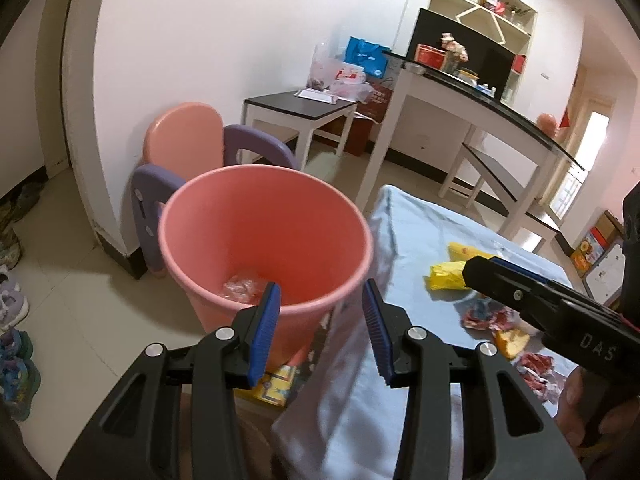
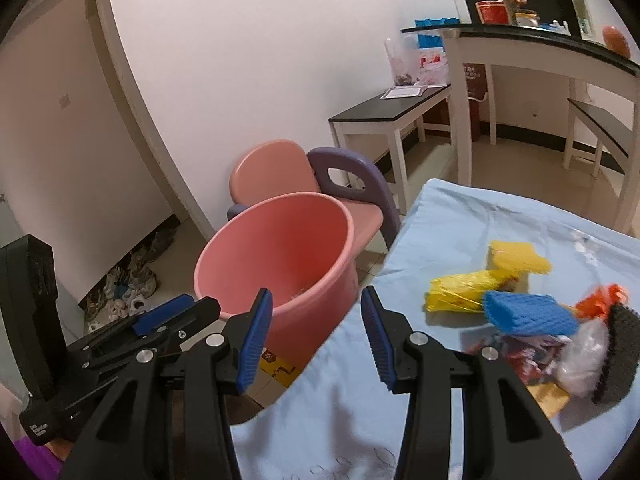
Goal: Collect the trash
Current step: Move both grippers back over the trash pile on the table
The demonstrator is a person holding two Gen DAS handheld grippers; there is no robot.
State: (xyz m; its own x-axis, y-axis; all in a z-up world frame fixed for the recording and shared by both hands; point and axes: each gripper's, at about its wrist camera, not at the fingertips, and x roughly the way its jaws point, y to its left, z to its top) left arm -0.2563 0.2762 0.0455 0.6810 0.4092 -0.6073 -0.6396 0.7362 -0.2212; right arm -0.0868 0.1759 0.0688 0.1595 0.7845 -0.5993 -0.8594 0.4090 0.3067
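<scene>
A pink trash bucket stands on the floor beside the blue-covered table; clear crumpled plastic lies in its bottom. My left gripper is open and empty just above the bucket's near rim. My right gripper is open and empty over the table's left edge, the bucket ahead of it to the left. Trash lies on the cloth: yellow wrappers, a yellow foam net, a blue foam net, red and white wrappers, and a black net.
A pink and purple child's chair stands behind the bucket. A low black-topped bench and a tall white table stand further back. Shoes line the floor at left. A yellow box lies under the table.
</scene>
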